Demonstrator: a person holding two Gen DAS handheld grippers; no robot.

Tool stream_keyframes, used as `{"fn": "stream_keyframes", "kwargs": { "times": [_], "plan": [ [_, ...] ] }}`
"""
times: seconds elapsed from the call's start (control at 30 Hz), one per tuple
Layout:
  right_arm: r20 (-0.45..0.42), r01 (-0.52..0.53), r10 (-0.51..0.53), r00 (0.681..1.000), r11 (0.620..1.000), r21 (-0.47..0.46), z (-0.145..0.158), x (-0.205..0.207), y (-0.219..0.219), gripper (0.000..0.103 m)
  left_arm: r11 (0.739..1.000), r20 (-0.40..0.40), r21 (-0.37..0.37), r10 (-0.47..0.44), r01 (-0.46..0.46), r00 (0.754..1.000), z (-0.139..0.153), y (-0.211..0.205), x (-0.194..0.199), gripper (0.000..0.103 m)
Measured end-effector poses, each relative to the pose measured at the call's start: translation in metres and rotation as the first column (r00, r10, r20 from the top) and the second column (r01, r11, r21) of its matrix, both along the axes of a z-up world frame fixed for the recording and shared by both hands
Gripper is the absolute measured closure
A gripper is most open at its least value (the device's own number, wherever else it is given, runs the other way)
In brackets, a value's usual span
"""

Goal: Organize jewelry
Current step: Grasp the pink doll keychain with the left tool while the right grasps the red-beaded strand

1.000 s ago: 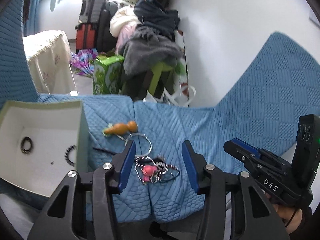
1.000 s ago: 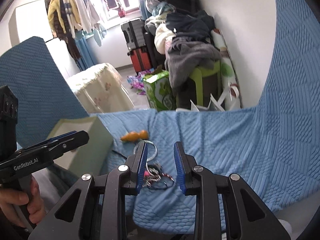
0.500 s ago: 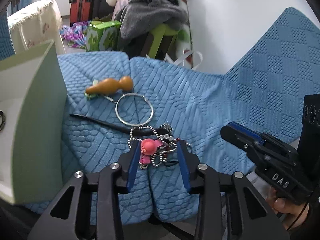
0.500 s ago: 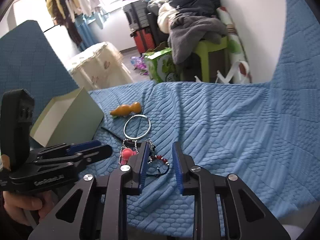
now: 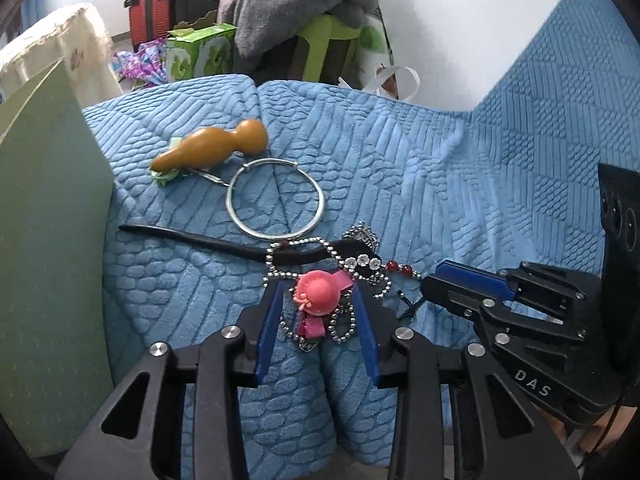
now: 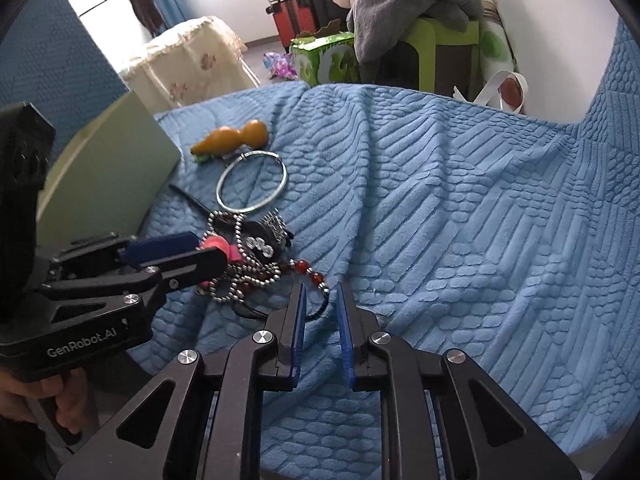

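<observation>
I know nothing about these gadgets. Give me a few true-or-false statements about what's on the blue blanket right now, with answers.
1. The left gripper has its fingers either side of the pink charm. True.
2. The silver bangle lies inside the box. False: it lies on the blue blanket.
3. The right gripper grips the brown gourd. False: the gourd lies untouched, far from it.
4. A black hair stick lies beside the bangle. True.

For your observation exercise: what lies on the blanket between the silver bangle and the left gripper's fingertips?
In the left wrist view, a black hair stick and ball chain lie between the silver bangle and the left gripper.
</observation>
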State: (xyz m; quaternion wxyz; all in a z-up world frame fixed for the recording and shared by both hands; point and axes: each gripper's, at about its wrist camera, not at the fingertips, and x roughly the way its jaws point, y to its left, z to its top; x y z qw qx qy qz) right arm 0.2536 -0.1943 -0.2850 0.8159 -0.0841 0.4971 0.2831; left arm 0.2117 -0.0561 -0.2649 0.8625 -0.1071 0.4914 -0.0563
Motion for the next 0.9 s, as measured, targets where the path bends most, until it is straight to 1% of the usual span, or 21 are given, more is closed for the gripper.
{"fn": "stream_keyframes", "kwargs": {
  "times": [0.13,0.2,0.27,0.37,0.43,0.47,0.5,0.53,0.63,0.7,0.8,0.9],
  "plan": [
    [0.006,-0.021,0.021,1.0,1.0,-0.013,-0.004,0.001,0.005,0.089,1.0,-0.012,0.025,-0.006,0.006,1.0,-0.004,-0.005,0.004,0.066],
    [0.014,-0.029,0.029,0.999,0.999,-0.029,-0.006,0.0,0.008,0.089,1.0,-0.013,0.028,-0.008,0.008,1.0,-0.006,-0.005,0.005,0.074],
    [0.023,-0.04,0.041,0.999,0.998,-0.044,-0.007,0.0,0.012,0.089,0.999,0.002,0.047,-0.004,0.004,1.0,-0.005,-0.006,0.005,0.078],
    [0.043,-0.065,0.068,0.997,0.995,-0.073,-0.01,-0.003,0.019,0.089,0.999,0.0,0.045,-0.009,0.009,1.0,-0.006,-0.006,0.007,0.078],
    [0.058,-0.067,0.072,0.996,0.994,-0.09,-0.011,-0.003,0.023,0.092,0.999,-0.003,0.031,-0.008,0.008,1.0,-0.006,-0.005,0.007,0.078],
    [0.058,-0.059,0.065,0.996,0.994,-0.09,-0.011,-0.002,0.023,0.093,1.0,-0.003,0.028,-0.008,0.008,1.0,-0.005,-0.005,0.006,0.078],
    [0.056,-0.039,0.044,0.997,0.995,-0.093,-0.011,0.0,0.023,0.097,1.0,0.001,0.023,-0.006,0.006,1.0,-0.004,-0.004,0.005,0.078],
    [0.051,-0.024,0.028,0.998,0.996,-0.09,-0.011,0.001,0.021,0.098,1.0,0.005,0.018,-0.006,0.005,1.0,-0.003,-0.003,0.005,0.078],
    [0.04,0.041,-0.037,0.998,0.996,-0.084,-0.01,0.006,0.016,0.099,1.0,0.012,-0.011,-0.002,0.002,1.0,0.003,0.001,0.0,0.078],
    [0.037,0.064,-0.062,0.997,0.996,-0.069,-0.006,0.007,0.014,0.099,1.0,0.025,-0.023,0.004,-0.004,1.0,0.009,0.003,-0.006,0.078],
    [0.077,0.077,-0.071,0.994,0.995,-0.066,0.005,0.001,0.016,0.099,1.0,0.046,-0.028,0.014,-0.013,0.999,0.018,0.007,-0.013,0.078],
    [0.115,0.087,-0.079,0.99,0.995,-0.058,0.018,-0.01,0.015,0.099,0.998,0.062,-0.05,0.037,-0.034,0.997,0.026,0.014,-0.02,0.078]
  ]
}}
